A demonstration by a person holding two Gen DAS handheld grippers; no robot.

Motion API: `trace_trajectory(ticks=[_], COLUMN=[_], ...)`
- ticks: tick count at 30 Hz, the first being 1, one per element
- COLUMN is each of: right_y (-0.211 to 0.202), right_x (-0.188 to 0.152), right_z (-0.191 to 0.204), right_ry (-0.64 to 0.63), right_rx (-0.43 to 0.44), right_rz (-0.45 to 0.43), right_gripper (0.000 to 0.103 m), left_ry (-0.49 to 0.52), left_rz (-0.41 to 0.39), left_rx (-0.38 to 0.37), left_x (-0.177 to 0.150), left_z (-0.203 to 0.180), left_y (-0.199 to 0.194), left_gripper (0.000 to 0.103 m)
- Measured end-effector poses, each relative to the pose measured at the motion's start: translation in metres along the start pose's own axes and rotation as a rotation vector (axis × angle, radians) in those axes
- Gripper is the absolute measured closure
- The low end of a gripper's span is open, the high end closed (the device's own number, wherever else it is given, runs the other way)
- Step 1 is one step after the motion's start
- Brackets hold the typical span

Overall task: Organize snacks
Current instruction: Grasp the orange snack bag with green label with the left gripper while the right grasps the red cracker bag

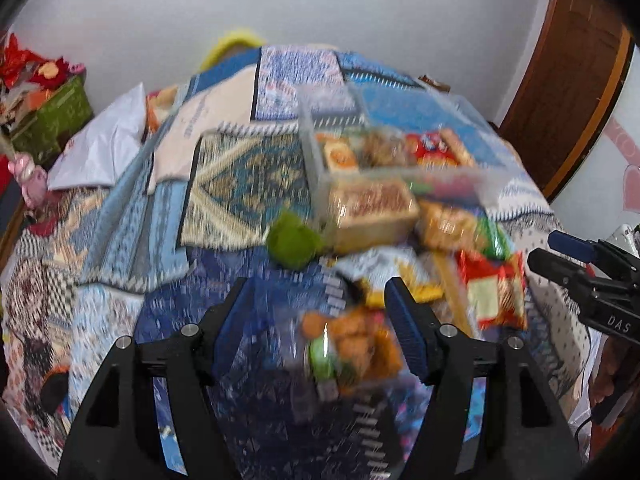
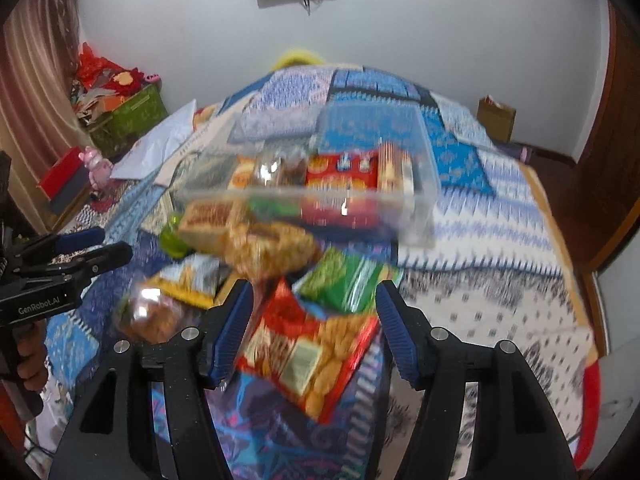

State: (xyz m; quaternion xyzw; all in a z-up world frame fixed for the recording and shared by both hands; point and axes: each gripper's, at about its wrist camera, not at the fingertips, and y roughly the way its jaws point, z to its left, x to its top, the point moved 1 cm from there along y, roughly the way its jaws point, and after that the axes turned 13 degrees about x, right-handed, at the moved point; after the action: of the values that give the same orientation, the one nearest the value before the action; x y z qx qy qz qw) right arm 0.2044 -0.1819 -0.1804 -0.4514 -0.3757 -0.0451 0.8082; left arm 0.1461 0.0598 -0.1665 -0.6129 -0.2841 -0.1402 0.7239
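Both frames are blurred. The left hand-held gripper is spread above a clear snack bag; the right hand-held gripper is spread over a red packet. Both lie on the bed, near the clear box of snacks.

We log, blurred, our left tongs spread wide over a clear bag of orange snacks on the patchwork bed, a clear bin of packets beyond, loose packets beside it, and our right tongs at the edge.
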Motion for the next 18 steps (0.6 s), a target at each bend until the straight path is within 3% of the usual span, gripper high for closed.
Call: trace_trajectory(ticks=[9,12,15,18], right_y=[0.017,0.023,0.028,0.034], right_x=[-0.029,-0.031,-0.030,-0.029], right_z=[-0.003,-0.002,0.001,0.006], right_ry=[0.048,0.064,0.061,0.032], right_rx=[0.010,0.030,0.027,0.000], right_rz=[0.067,0.079,0.075,0.081], right_gripper=[0.043,0.042,0.031,0.028], left_ry=[0.019,0.010,-0.001,0.000], left_rz=[0.082,0.086,0.106,0.134], left_rx=[-0.029,-0.047,-0.078,-0.105], left_x=[-0.035,-0.040,-0.041,-0.043], left_z=[-0.006,-0.008,-0.011,-0.017], left_y=[0.018,0.022,0.028,0.036], left_gripper=[0.036,0.029,0.027,0.024])
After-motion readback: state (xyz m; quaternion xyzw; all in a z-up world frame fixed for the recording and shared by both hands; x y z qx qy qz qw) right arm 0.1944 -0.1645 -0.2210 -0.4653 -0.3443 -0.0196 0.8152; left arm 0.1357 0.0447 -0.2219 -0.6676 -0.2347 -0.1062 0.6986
